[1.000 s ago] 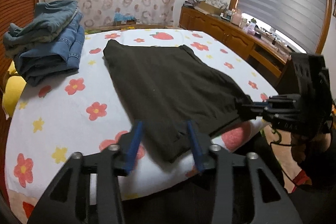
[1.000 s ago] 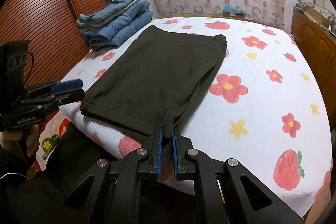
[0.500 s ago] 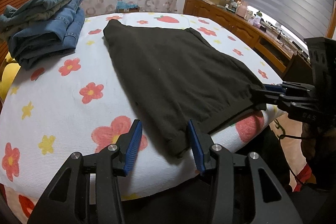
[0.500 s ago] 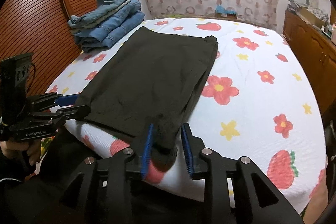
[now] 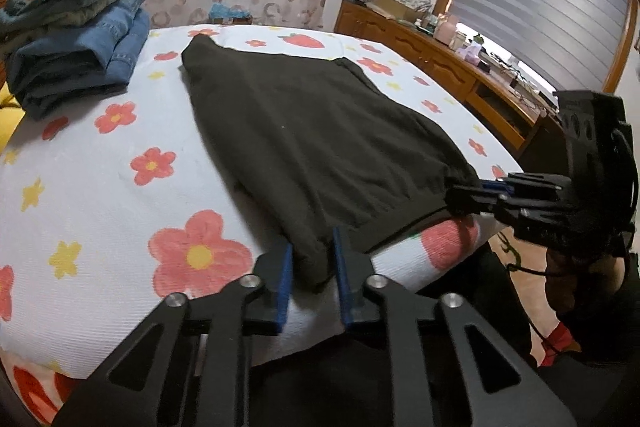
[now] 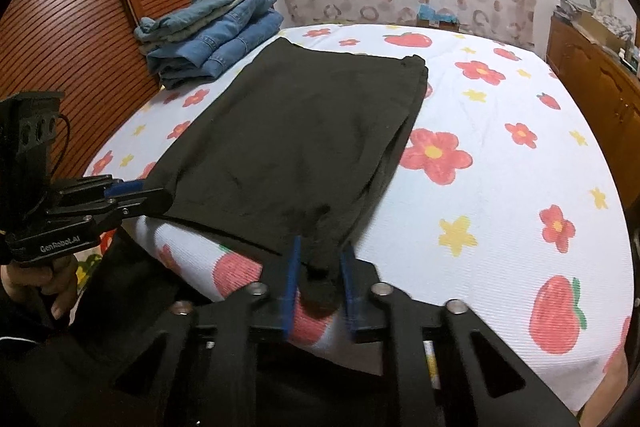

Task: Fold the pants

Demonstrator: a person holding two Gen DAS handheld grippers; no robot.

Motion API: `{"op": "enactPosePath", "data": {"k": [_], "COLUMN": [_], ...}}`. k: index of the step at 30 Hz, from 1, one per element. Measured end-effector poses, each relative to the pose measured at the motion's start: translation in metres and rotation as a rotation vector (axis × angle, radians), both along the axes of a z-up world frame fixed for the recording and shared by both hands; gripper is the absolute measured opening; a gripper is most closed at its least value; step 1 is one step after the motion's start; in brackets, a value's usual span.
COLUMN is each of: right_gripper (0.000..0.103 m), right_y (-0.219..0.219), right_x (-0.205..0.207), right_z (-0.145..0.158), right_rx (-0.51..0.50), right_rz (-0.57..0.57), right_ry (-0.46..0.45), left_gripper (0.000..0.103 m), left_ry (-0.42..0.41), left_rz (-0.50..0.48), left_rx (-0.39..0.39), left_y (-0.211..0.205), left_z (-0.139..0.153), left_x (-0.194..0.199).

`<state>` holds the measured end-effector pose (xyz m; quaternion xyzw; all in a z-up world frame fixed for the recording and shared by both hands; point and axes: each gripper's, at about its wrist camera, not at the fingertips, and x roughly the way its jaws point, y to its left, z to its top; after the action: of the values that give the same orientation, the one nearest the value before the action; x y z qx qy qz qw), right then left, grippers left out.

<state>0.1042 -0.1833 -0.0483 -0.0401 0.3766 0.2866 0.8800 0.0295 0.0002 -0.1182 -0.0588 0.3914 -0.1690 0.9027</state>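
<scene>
On the bed, with its flowered and strawberry sheet, we have the black pants lying flat, already doubled leg on leg and reaching from the near edge toward the far side. Beside them sits a stack of folded jeans, which we judge to be finished work. What we still have to do is bring the near end over to the far end. Our left hand-held gripper has just been closing and now pinches one near corner; our right hand-held gripper, also just closing, pinches the other. Smallest of all, "GenRobot.AI" is printed on the left one's body.
</scene>
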Motion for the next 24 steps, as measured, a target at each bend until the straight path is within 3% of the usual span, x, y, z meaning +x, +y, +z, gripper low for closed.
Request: {"op": "enactPosePath", "data": {"k": [5, 13, 24], "right_gripper": [0.009, 0.009, 0.009], "right_y": [-0.013, -0.032, -0.042], "right_x": [-0.001, -0.017, -0.036], "right_z": [0.009, 0.045, 0.069], "right_rx": [0.078, 0.157, 0.188], "right_rz": [0.021, 0.04, 0.065], "right_ry": [0.003, -0.066, -0.144], "left_gripper": [0.011, 0.011, 0.011], "left_ry": [-0.058, -0.133, -0.199], "left_rz": [-0.007, -0.028, -0.061], "left_rx": [-0.034, -0.085, -0.094], "left_y": [0.0, 0.005, 0.0], "left_z": [0.022, 0.063, 0.091], "left_x": [-0.009, -0.019, -0.035]}}
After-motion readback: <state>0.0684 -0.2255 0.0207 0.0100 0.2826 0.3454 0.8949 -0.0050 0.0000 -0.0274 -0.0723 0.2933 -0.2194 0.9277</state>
